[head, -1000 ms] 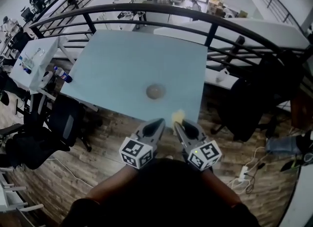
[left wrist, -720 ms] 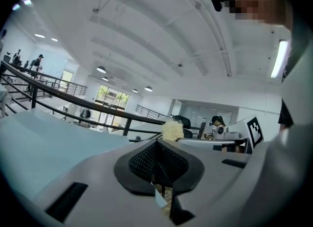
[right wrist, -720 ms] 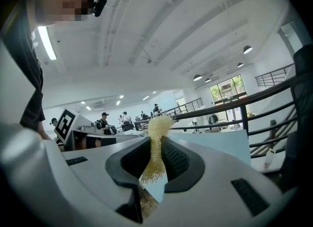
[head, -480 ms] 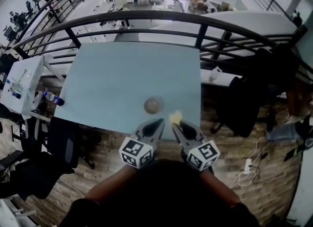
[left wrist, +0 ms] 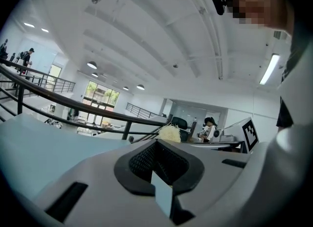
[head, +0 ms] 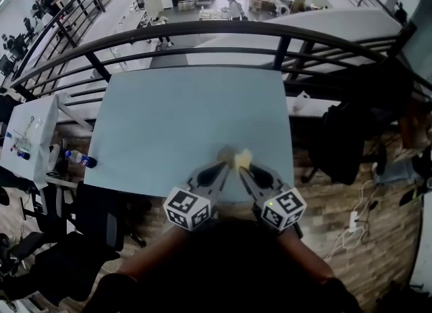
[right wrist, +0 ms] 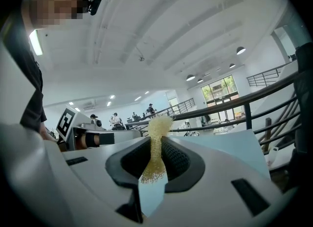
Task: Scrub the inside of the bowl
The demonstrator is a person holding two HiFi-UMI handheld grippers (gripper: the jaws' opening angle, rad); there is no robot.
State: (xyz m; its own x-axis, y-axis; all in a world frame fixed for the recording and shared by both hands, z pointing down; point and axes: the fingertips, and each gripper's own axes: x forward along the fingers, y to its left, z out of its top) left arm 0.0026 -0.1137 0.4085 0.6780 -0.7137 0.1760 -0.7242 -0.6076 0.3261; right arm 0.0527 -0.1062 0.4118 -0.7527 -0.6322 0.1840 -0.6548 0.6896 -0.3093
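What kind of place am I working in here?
Most likely an open-plan office, probably on an upper level. A black railing runs behind the table, office chairs stand beside it, and a white desk stands to the left.

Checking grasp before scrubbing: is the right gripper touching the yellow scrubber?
Touching. Right gripper view: the right gripper jaws pinch the yellow scrubber from both sides.
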